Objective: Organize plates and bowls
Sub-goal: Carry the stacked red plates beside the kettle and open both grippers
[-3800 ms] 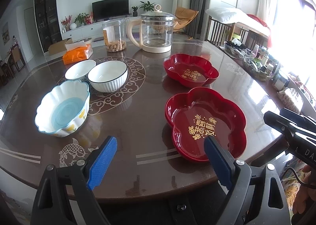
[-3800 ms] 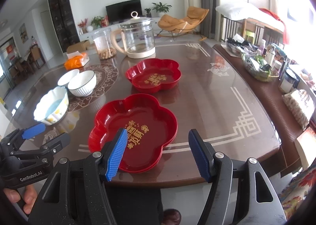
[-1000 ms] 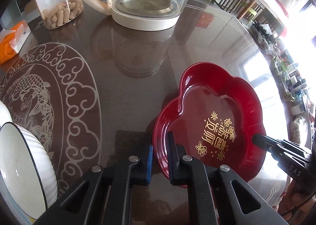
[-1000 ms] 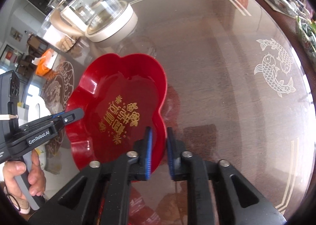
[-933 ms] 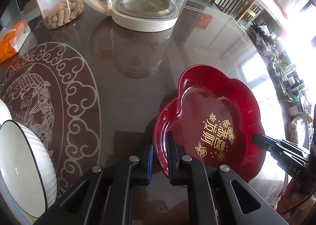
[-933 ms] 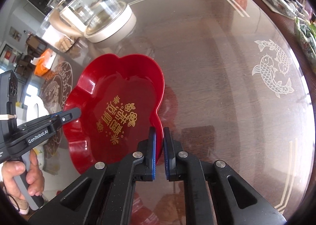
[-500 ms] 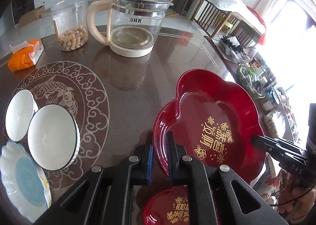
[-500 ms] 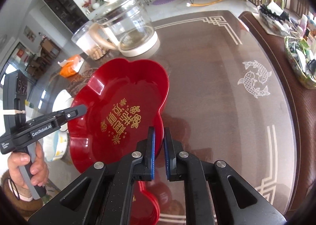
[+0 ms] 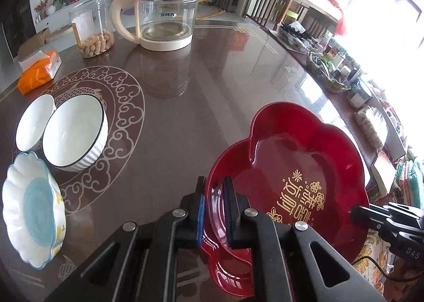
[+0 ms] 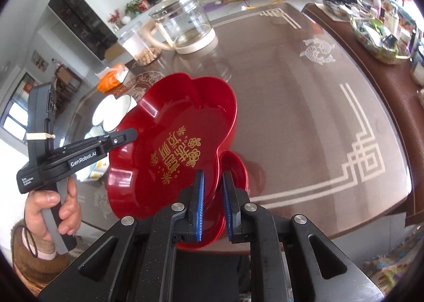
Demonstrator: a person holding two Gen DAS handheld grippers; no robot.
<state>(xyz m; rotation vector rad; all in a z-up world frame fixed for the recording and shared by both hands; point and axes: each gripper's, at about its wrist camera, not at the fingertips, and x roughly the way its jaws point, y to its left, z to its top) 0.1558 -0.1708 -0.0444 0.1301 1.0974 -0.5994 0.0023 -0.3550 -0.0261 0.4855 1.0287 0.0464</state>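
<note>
Two hand-held grippers carry a red flower-shaped plate (image 10: 172, 143) above the table's near edge, the left gripper (image 9: 214, 206) and right gripper (image 10: 213, 206) each clamped on opposite rims. It hangs tilted over a second red plate (image 10: 235, 166) lying below. Stacking appears nearly done; three bowls (image 9: 76, 135) near the table's (image 9: 212, 84) left edge sit unstacked.

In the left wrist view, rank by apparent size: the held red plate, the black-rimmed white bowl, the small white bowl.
1. Red plate, though nearest the camera, which inflates it.
2. Black-rimmed bowl.
3. Small white bowl.
</note>
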